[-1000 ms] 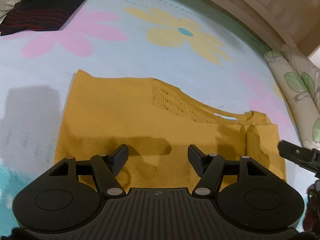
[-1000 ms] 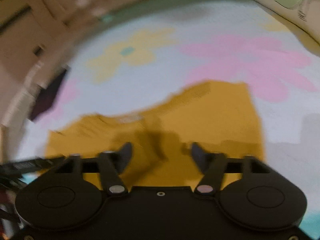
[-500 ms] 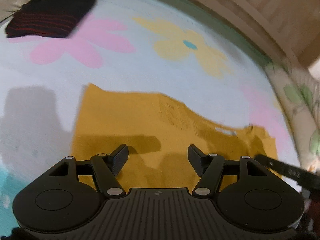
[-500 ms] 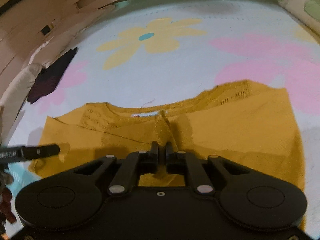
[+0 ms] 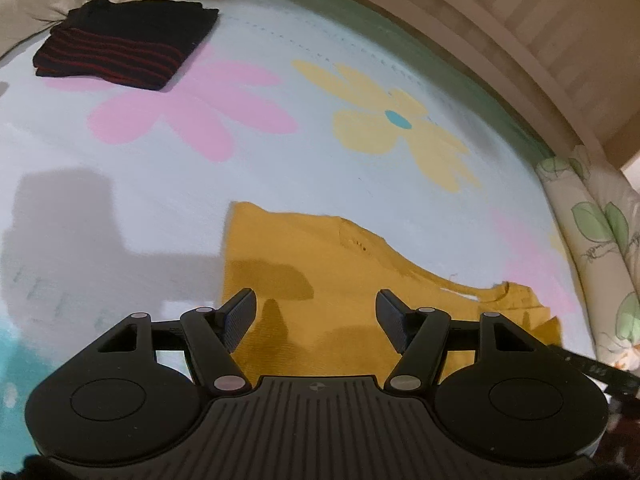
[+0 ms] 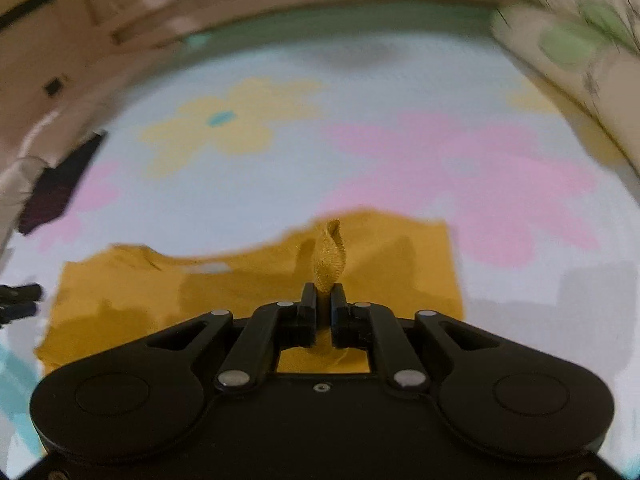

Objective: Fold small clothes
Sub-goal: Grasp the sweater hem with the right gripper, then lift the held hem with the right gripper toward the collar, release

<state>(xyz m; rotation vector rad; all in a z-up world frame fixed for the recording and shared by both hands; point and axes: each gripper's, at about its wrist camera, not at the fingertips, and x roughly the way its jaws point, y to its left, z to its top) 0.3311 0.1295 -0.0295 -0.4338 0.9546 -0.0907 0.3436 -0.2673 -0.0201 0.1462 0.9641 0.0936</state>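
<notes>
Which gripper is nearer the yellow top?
Right. The right gripper is shut on a pinch of the yellow top; the left gripper hovers open above it, not gripping.

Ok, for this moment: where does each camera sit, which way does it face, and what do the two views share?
Left wrist: on the left gripper, angled down over the mustard top; its own open fingers show.
Right wrist: on the right gripper, angled down, blurred; its fingers are shut on a pinch of the top.
Shared: the top, the flowered sheet, the folded black striped garment, the leaf-print pillow.
</notes>
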